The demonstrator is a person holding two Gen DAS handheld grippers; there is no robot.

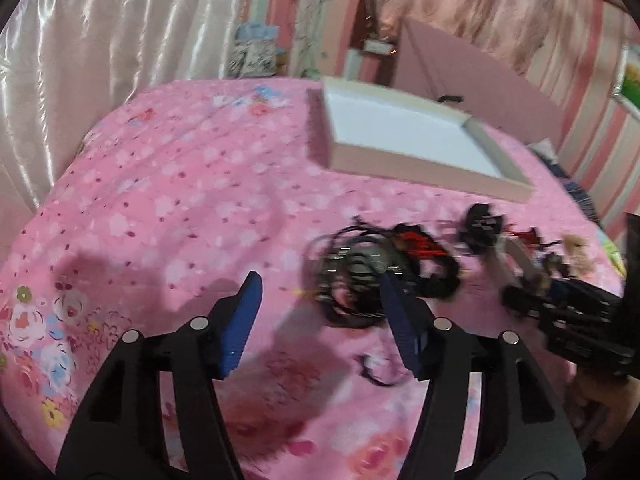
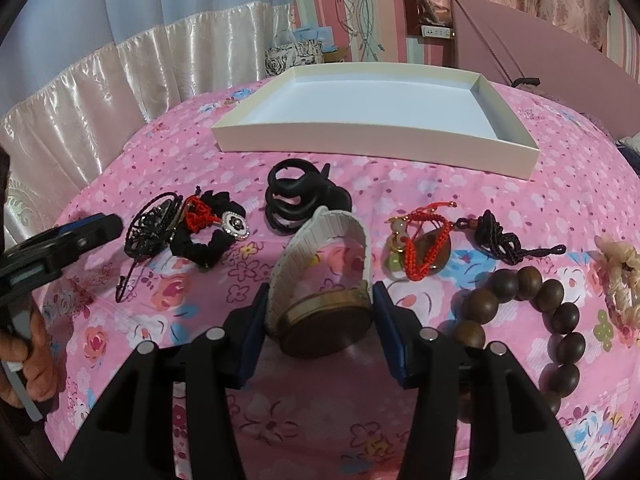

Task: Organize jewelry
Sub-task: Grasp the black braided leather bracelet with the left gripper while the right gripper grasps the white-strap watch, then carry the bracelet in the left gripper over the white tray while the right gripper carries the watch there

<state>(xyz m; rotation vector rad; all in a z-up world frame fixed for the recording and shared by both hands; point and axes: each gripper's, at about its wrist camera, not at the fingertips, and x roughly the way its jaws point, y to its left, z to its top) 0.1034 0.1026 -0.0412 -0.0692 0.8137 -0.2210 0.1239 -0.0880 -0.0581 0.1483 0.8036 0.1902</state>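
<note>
Jewelry lies on a pink floral cloth. In the right wrist view my right gripper (image 2: 320,300) is open with its blue fingers on either side of a watch (image 2: 326,326) with a white strap; I cannot tell if they touch it. Around it lie a black scrunchie with a brooch (image 2: 212,236), a black hair claw (image 2: 298,196), red cord charms (image 2: 420,244), a black cord (image 2: 508,240), a wooden bead bracelet (image 2: 540,316) and a cream bracelet (image 2: 620,276). My left gripper (image 1: 320,292) is open and empty, just left of a black tangle of cords (image 1: 360,276). It also shows at the left edge (image 2: 88,236).
An empty shallow white box (image 2: 376,140) stands behind the jewelry, also in the left wrist view (image 1: 420,176). A pink board (image 2: 540,40) leans behind it. Satin curtains (image 2: 120,80) hang behind the table edge. The left view is motion-blurred.
</note>
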